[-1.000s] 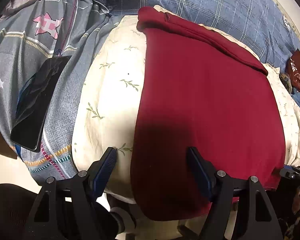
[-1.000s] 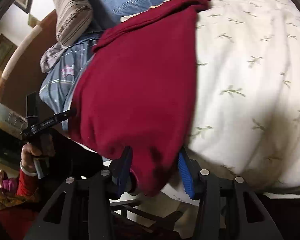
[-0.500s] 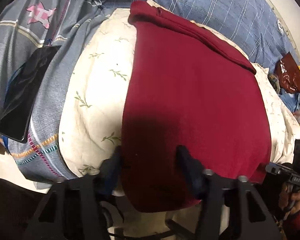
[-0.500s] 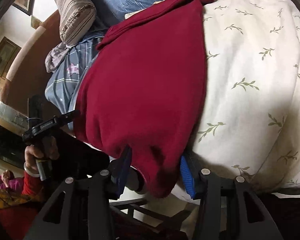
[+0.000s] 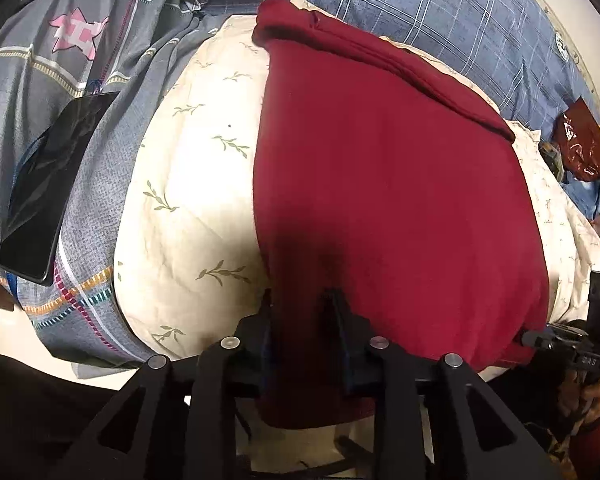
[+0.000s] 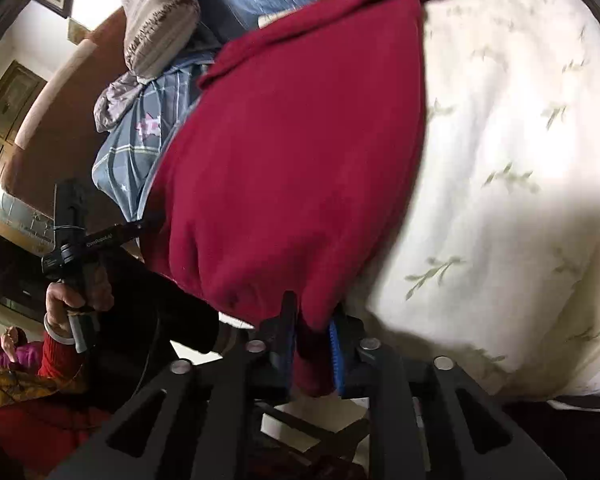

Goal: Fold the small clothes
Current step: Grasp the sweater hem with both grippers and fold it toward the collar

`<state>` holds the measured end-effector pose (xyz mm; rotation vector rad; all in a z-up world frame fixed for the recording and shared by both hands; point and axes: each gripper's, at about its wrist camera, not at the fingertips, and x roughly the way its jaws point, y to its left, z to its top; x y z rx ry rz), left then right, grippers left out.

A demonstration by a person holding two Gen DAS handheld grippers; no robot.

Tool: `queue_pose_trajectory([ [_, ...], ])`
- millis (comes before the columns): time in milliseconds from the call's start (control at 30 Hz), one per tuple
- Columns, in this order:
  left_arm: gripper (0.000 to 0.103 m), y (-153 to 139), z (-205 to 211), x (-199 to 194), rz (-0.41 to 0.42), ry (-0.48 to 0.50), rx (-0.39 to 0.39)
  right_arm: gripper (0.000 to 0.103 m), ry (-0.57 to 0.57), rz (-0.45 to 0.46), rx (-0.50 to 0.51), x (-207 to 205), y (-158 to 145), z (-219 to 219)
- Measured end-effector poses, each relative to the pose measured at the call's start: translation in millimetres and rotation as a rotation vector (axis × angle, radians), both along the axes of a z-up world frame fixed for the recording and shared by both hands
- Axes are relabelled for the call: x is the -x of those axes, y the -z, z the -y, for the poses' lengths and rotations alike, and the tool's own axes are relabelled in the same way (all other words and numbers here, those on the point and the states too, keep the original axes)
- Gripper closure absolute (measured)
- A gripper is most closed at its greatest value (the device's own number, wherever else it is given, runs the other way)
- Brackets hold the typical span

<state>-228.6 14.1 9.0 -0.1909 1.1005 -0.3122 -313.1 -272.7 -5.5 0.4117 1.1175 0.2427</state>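
Nearest the left wrist camera, the left claw (image 5: 302, 312) has its jaws closing on the near left corner of the dark red garment (image 5: 380, 200), with the hem bunched between the dark pads and hanging down below them. In the right wrist view the right claw (image 6: 312, 320) is likewise closing, its blue-lined fingers (image 6: 334, 340) pinching the near right corner of the same garment (image 6: 300, 160), a fold of red cloth drooping between them. Both claws therefore grip the near edge of the garment, one at each corner.

The garment lies spread flat on a cream quilt (image 5: 188, 200) printed with small green sprigs, its near hem overhanging the quilt's rounded front edge and its far edge rolled into a thick band. At the left of the right wrist view a hand (image 6: 72, 300) in a red sleeve holds the handle of the left claw.

Beside the quilt on the left, a black phone (image 5: 48, 196) rests on a grey patterned sheet (image 5: 60, 60) with a pink star. Farther back is blue checked bedding (image 5: 440, 12), and a dark brown packet (image 5: 584, 144) lies at the far right. A striped bolster pillow (image 6: 160, 12) sits at the far end in the right wrist view.
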Motion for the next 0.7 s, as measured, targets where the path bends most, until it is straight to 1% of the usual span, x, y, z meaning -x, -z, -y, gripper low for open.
queue_pose_trajectory([
  [33,0.075,0.7,0.3,-0.2,-0.001,-0.002,0.004,0.072,-0.015,0.002,-0.003,-0.4,-0.6,-2.5],
  [67,0.073,1.3,1.4,-0.2,-0.003,-0.004,0.014,0.07,-0.029,0.009,-0.002,-1.0,-1.2,-6.4],
  [100,0.068,1.5,1.1,0.1,-0.004,-0.002,0.024,0.064,-0.037,0.017,-0.011,-2.5,-0.5,-9.3],
  [133,0.062,2.0,1.1,-0.2,-0.004,0.002,0.036,0.061,-0.036,0.021,-0.026,-3.8,0.4,-11.1],
  [167,0.06,2.5,1.5,-0.1,-0.002,0.009,0.05,0.061,-0.032,0.025,-0.046,-5.9,2.7,-12.1],
  [200,0.055,2.6,2.2,-0.1,0.001,0.014,0.056,0.061,-0.031,0.03,-0.056,-7.2,3.8,-12.7],
  [233,0.052,2.9,3.9,0.5,0.006,0.021,0.057,0.061,-0.03,0.035,-0.065,-8.1,4.1,-13.0],
  [300,0.052,4.2,5.5,0.6,0.015,0.025,0.042,0.061,-0.033,0.035,-0.063,-7.3,2.3,-12.9],
  [333,0.052,4.5,5.0,0.9,0.019,0.028,0.037,0.066,-0.034,0.036,-0.053,-6.4,1.9,-13.6],
  [367,0.053,4.8,5.6,1.4,0.023,0.027,0.035,0.068,-0.034,0.038,-0.033,-5.5,1.4,-14.6],
  [433,0.057,4.9,4.7,1.7,0.024,0.025,0.029,0.089,-0.01,0.041,0.022,-4.6,1.6,-16.5],
  [467,0.062,4.8,4.1,2.0,0.024,0.02,0.018,0.089,-0.007,0.039,0.024,-4.2,2.4,-16.7],
  [500,0.072,4.4,2.5,2.8,0.024,0.012,0.002,0.09,-0.006,0.041,0.023,-3.5,2.0,-16.7],
  [533,0.075,4.7,0.5,2.9,0.023,0.002,-0.004,0.09,-0.008,0.042,0.025,-3.0,1.3,-15.5],
  [567,0.076,4.3,-1.0,4.3,0.02,0.0,0.006,0.09,-0.016,0.045,0.028,-2.3,-0.1,-16.6],
  [600,0.079,3.9,-3.3,4.8,0.017,-0.004,0.012,0.09,-0.02,0.047,0.029,-2.6,-0.7,-17.2],
  [700,0.084,1.9,-3.6,5.9,0.018,-0.005,0.005,0.09,-0.033,0.06,0.021,-2.9,-4.6,-19.8],
])
